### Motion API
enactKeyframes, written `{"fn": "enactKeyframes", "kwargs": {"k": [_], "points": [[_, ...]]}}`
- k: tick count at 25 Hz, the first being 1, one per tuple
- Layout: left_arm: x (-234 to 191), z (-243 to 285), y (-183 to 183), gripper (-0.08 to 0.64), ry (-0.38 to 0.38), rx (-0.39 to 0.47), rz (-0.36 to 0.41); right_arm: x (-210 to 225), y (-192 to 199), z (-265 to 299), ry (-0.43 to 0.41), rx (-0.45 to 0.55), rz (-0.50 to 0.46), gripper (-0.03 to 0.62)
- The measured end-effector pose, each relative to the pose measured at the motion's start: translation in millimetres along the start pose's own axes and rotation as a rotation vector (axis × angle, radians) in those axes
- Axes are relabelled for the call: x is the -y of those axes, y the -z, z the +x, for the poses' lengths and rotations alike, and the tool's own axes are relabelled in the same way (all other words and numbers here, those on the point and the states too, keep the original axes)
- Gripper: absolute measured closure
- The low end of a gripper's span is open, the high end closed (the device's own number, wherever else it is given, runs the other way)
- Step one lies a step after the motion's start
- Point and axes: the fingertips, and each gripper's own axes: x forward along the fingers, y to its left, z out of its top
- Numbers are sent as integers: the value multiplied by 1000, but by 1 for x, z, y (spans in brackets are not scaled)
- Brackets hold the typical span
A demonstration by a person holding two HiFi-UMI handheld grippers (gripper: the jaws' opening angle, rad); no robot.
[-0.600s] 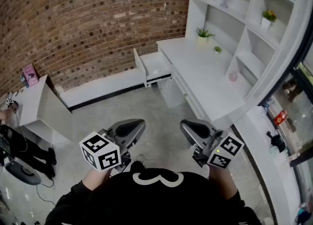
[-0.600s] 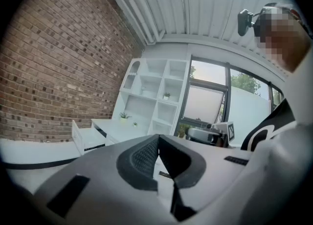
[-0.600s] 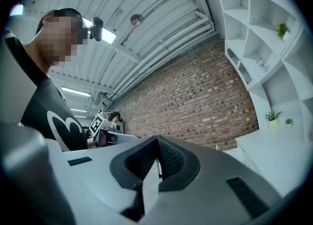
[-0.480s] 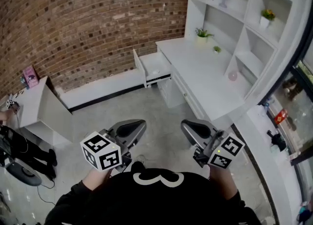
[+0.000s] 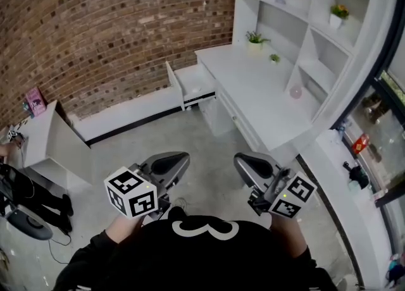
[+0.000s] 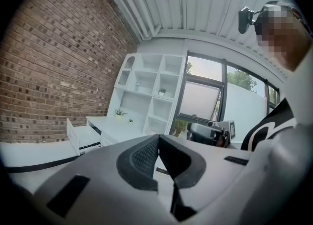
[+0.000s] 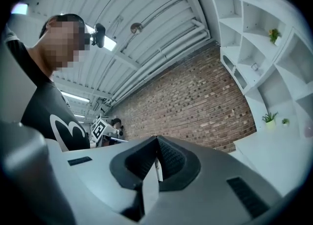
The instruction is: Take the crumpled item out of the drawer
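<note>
You're at the approach step: your left gripper (image 5: 179, 157) and right gripper (image 5: 244, 159) sit close to your body, fingers pressed together on nothing, well apart from the open drawer (image 5: 190, 84) jutting from the worktop's (image 5: 266, 93) front edge at its far corner by the brick wall (image 5: 107, 24). The crumpled item should be inside it — too small to make out from here — so next, close in and spread one gripper's fingers before reaching in.

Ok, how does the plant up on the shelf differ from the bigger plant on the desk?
The shelf plant has yellowish tops; the desk plant is plain green and spreads wider. The shelf plant stands higher, in a cubby; the desk plant stands at the desk's back corner. Both are potted in white.
</note>
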Motion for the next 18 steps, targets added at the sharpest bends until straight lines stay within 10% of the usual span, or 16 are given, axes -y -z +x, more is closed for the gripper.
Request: {"fn": "enactKeyframes", "kwargs": {"k": [18], "points": [[-52,2,6,557,-54,-8,-31,44,7,33,49,9,-14,362]]}}
